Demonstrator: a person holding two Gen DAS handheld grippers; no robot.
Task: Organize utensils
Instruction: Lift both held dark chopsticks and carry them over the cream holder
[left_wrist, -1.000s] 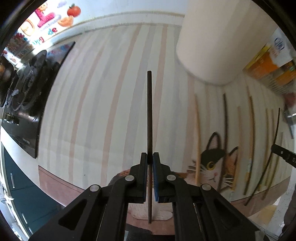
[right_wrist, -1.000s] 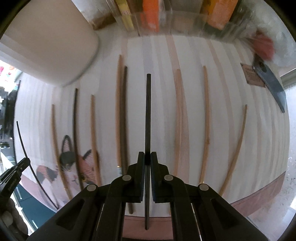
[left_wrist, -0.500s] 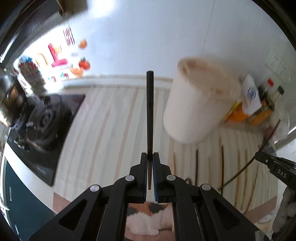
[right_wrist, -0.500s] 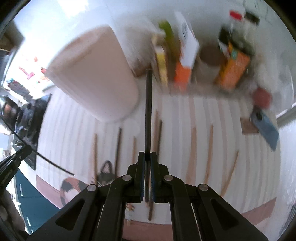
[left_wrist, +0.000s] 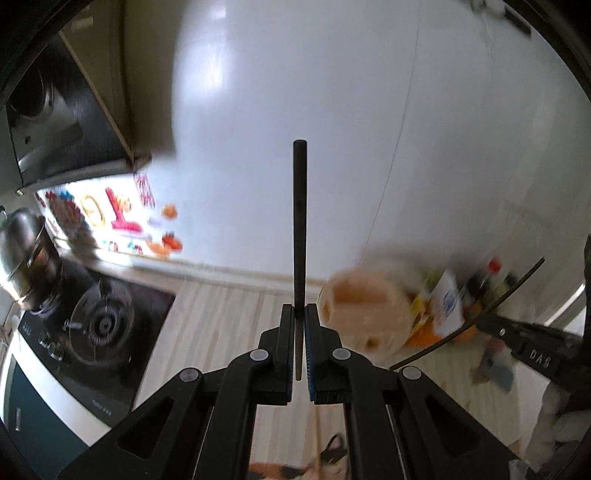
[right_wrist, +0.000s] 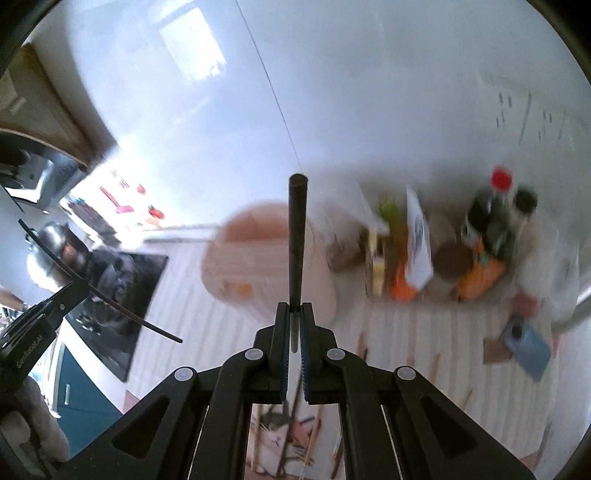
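My left gripper (left_wrist: 300, 314) is shut on a dark chopstick (left_wrist: 299, 221) that points up toward the white wall. My right gripper (right_wrist: 294, 312) is shut on another dark chopstick (right_wrist: 296, 240), also tilted up. A cream cylindrical holder (left_wrist: 365, 310) stands on the striped mat, right of the left chopstick; in the right wrist view the holder (right_wrist: 255, 266) is behind the chopstick. Each gripper shows in the other's view, the right one (left_wrist: 532, 354) and the left one (right_wrist: 40, 328). Several wooden chopsticks (right_wrist: 314, 435) lie on the mat below, mostly hidden by the jaws.
A black gas stove (left_wrist: 96, 325) with a metal pot (left_wrist: 22, 258) is at the left. Sauce bottles and packets (right_wrist: 487, 236) stand at the back right by the wall. A blue card (right_wrist: 526, 343) lies on the mat at the right.
Both grippers have lifted and tilted up from the mat, each carrying its dark chopstick. The views now show the wall and the holder's open top instead of the chopsticks on the mat.
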